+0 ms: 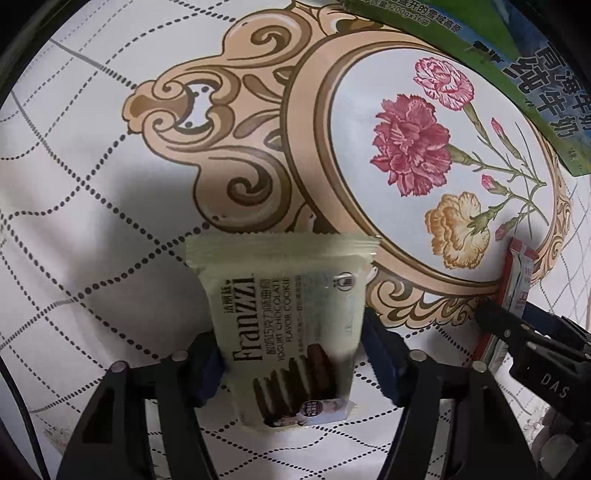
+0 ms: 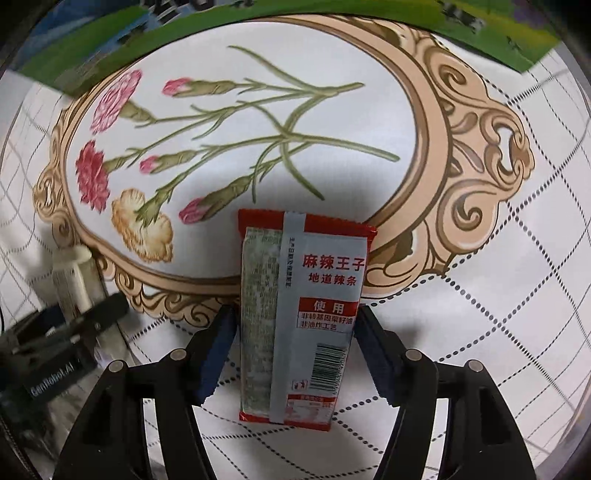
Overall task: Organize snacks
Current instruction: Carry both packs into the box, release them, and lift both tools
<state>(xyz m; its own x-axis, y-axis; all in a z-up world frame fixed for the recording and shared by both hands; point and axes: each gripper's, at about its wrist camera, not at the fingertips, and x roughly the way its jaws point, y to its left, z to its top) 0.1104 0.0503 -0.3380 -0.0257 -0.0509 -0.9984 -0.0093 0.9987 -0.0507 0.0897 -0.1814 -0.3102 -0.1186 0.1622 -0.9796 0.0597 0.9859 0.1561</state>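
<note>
My left gripper [image 1: 291,354] is shut on a pale green Franzzi cookie packet [image 1: 284,317], held above the tablecloth with its sealed end pointing away from me. My right gripper [image 2: 295,347] is shut on a red and grey spicy-strip packet [image 2: 301,306], its back label facing the camera. In the left wrist view the right gripper [image 1: 524,332] and its red packet [image 1: 517,280] show at the right edge. In the right wrist view the left gripper [image 2: 74,332] and the pale packet [image 2: 74,273] show at the left edge.
The table is covered by a white quilted-pattern cloth [image 1: 92,184] with a beige ornate oval frame and printed carnations [image 1: 413,144]. A green and blue milk carton box [image 1: 517,62] stands at the far side; it also shows in the right wrist view [image 2: 443,26].
</note>
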